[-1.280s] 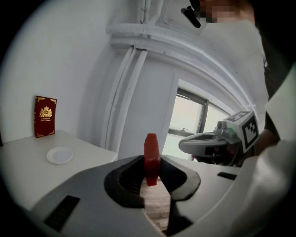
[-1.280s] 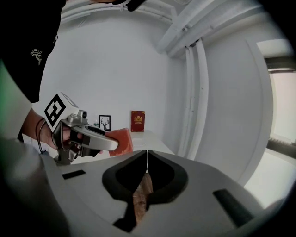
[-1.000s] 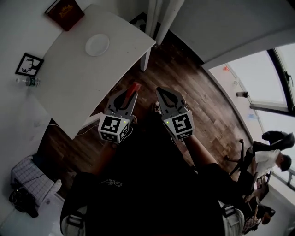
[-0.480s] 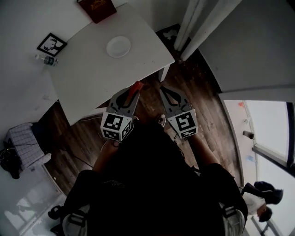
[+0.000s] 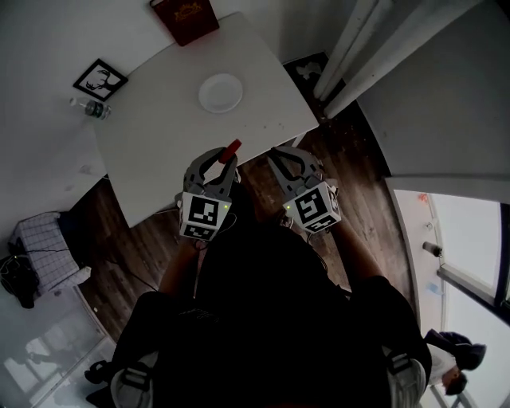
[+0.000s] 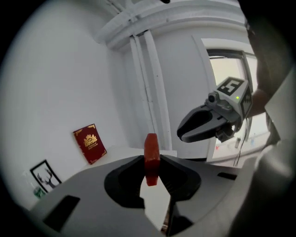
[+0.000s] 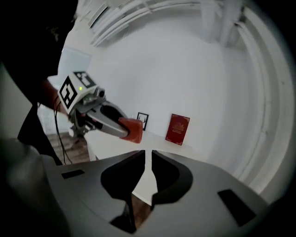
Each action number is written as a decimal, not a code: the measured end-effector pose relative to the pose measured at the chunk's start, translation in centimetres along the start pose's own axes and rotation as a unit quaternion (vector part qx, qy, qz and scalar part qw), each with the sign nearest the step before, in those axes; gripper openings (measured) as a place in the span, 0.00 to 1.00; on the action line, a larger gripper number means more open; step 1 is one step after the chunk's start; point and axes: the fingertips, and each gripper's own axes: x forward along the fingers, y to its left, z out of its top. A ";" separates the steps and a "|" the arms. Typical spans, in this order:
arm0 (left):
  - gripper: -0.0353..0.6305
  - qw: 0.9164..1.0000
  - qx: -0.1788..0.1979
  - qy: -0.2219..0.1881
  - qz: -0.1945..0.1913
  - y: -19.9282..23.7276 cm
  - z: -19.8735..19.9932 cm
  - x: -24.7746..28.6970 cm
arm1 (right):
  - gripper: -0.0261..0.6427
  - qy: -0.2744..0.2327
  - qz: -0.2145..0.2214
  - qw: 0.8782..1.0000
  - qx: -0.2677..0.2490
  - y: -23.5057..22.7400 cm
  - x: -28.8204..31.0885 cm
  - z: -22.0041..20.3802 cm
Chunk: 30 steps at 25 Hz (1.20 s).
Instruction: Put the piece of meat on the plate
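Head view: piece of meat (image 5: 231, 148) sits in our left gripper (image 5: 225, 157), plate (image 5: 221, 92) well apart. Left gripper view: jaws clamp its middle, a good spot; we judge it light, soft, maybe slippery. Right gripper view: right gripper (image 7: 148, 155) almost closed, nothing btw jaws.

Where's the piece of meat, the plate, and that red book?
piece of meat (image 6: 151, 155): left gripper view, its red middle.
plate (image 5: 221, 92): head view, its bare centre.
red book (image 5: 185, 17): head view, its cover.
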 end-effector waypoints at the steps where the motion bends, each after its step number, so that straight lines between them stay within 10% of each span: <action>1: 0.18 0.999 0.039 0.008 -0.001 0.8 0.1 0.5 | 0.13 0.025 0.006 0.999 -0.044 -0.3 1.1 -0.2; 3: 0.18 0.991 0.132 0.023 -0.004 2.1 0.3 1.6 | 0.33 0.060 0.025 0.988 -0.138 -0.6 3.3 0.2; 8: 0.18 0.943 0.330 0.042 -0.006 4.5 0.3 4.8 | 0.33 0.075 0.024 0.920 -0.385 -1.6 8.3 2.9; 12: 0.18 0.910 0.411 0.052 0.003 5.7 -0.9 5.6 | 0.33 0.093 0.033 0.865 -0.492 -0.7 11.7 2.8; 20: 0.18 0.891 0.449 0.053 0.039 7.4 -2.1 5.4 | 0.20 0.089 0.037 0.855 -0.509 0.9 14.5 3.0; 30: 0.19 0.905 0.420 0.040 0.057 7.6 -3.2 5.6 | 0.18 0.110 0.026 0.862 -0.494 0.5 14.6 2.1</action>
